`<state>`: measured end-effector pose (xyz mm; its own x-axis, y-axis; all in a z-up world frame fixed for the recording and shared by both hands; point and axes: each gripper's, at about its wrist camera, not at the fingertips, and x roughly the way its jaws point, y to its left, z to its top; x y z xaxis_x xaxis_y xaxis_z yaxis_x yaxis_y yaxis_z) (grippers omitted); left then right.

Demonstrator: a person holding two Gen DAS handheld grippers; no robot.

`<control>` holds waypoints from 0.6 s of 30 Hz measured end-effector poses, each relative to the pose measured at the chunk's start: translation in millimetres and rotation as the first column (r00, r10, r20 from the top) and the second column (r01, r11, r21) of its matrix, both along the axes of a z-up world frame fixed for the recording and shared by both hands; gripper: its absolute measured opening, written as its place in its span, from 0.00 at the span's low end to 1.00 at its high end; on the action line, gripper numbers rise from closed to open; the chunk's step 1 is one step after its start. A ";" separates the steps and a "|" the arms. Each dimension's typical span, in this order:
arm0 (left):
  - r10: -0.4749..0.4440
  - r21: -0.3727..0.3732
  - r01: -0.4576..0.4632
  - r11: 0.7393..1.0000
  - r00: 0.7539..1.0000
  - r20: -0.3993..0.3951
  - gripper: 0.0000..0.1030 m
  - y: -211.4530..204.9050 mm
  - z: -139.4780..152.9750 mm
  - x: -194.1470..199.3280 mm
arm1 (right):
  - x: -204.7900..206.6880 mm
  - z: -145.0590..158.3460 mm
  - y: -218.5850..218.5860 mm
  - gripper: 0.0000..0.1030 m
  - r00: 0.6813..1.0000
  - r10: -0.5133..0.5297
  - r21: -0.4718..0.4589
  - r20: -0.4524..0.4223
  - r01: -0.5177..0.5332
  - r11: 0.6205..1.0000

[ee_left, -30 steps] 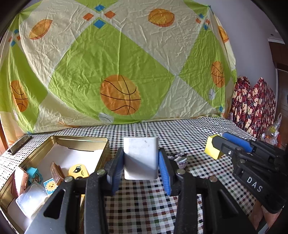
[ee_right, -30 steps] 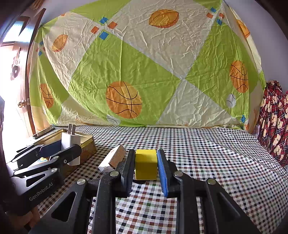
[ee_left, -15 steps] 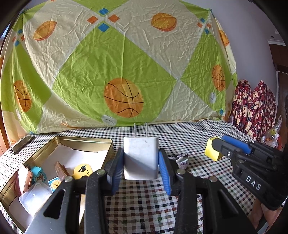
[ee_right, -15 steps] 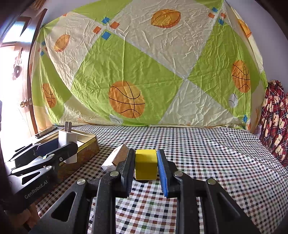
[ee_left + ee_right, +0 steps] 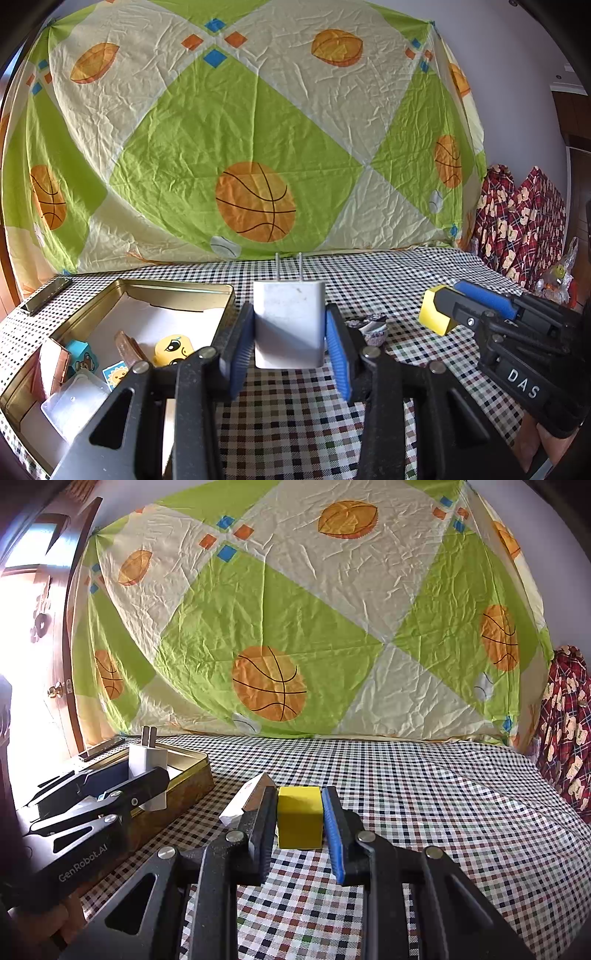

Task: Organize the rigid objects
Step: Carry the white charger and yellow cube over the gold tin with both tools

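Left hand-held gripper (image 5: 290, 343) pinching white charger (image 5: 289, 325), right hand-held gripper (image 5: 300, 821) pinching yellow block (image 5: 299, 816) — swing the charger to its left, lower inside the tin (image 5: 177, 290) before spreading.

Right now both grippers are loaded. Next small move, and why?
Probably carry the left gripper leftward over the gold tin and release there. It is shut on the white charger, just right of the tin's rim, and the tin already holds small toys. The right gripper grips the yellow block farther away.

tin (image 5: 221, 291) left on table (image 5: 295, 424), charger (image 5: 289, 325) beside it, block (image 5: 430, 312) right
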<state>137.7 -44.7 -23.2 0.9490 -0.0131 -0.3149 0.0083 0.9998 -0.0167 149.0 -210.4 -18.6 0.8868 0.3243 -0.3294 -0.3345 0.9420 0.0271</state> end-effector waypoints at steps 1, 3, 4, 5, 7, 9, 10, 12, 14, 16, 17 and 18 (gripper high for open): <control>0.000 0.000 0.000 1.000 1.000 0.000 0.36 -0.5 -0.1 0.4 | -0.3 0.0 0.0 0.26 1.000 0.001 0.001 0.000 -0.001 1.000; 0.001 -0.001 -0.001 1.000 1.000 0.000 0.36 -0.2 0.0 -0.2 | -1.2 0.0 0.6 0.26 1.000 0.005 0.002 0.001 -0.005 1.000; 0.001 -0.001 -0.001 1.000 1.000 -0.002 0.36 -0.3 0.2 -0.7 | -3.2 -0.1 0.3 0.26 1.000 0.007 0.003 0.003 -0.007 1.000; 0.000 -0.001 0.000 1.000 1.000 -0.002 0.36 -0.5 0.0 -1.9 | -3.8 0.0 0.7 0.26 1.000 0.008 0.003 0.005 -0.008 1.000; 0.002 -0.002 -0.002 1.000 1.000 -0.002 0.36 0.2 0.2 -3.5 | -5.4 0.3 0.1 0.26 1.000 0.010 0.006 0.009 -0.010 1.000; 0.001 -0.003 -0.001 1.000 1.000 0.000 0.36 1.3 0.0 -5.3 | -7.1 0.1 -0.2 0.26 1.000 0.012 0.008 0.011 -0.012 1.000; 0.003 -0.004 -0.003 1.000 1.000 0.001 0.36 1.9 -0.1 -6.1 | -7.8 0.4 -0.3 0.26 1.000 0.012 0.009 0.013 -0.012 1.000; 0.004 -0.004 -0.004 1.000 1.000 0.005 0.36 2.4 -0.2 -7.8 | -9.2 0.2 -0.6 0.26 1.000 0.012 0.010 0.015 -0.012 1.000; 0.005 -0.002 -0.005 1.000 1.000 0.007 0.36 2.6 -0.4 -8.7 | -9.3 0.7 -0.8 0.26 1.000 0.014 0.011 0.015 -0.014 1.000; 0.005 -0.002 -0.005 1.000 1.000 0.008 0.36 2.8 -0.3 -9.2 | -9.8 1.3 -0.4 0.26 1.000 0.018 0.013 0.015 -0.018 1.000; 0.006 -0.003 -0.006 1.000 1.000 0.008 0.36 3.2 -0.2 -9.7 | -10.4 1.4 -0.1 0.26 1.000 0.019 0.012 0.016 -0.019 1.000; 0.006 -0.003 -0.006 1.000 1.000 0.009 0.36 3.5 -0.1 -10.4 | -10.9 1.6 0.2 0.26 1.000 0.020 0.012 0.017 -0.020 1.000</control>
